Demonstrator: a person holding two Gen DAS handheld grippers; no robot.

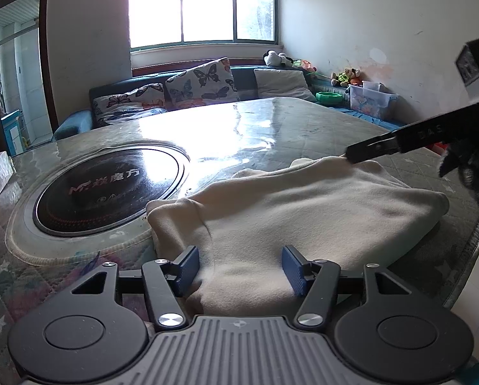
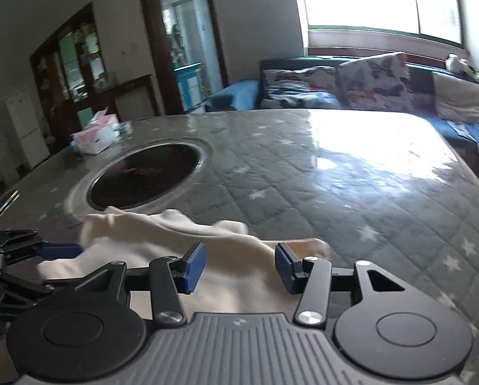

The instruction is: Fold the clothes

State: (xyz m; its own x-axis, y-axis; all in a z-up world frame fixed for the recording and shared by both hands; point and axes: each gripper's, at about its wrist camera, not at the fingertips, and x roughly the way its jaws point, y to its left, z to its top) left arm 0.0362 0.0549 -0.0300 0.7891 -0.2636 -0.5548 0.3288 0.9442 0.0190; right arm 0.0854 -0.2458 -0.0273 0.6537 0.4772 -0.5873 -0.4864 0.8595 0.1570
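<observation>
I see the quilted table filling both views, its round black cooktop at centre left. My cream garment lies bunched in the lower middle of each frame. My left gripper and right gripper both stand with jaws apart, cloth beneath them, unclamped.

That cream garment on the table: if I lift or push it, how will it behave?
Probably floppy: the cream garment lies in soft rounded folds and drapes over the table edge, so lifted parts should sag. It looks like thick fleece, likely light but bulky. Pushed, it may slide and bunch up, since the tabletop looks glossy.
</observation>
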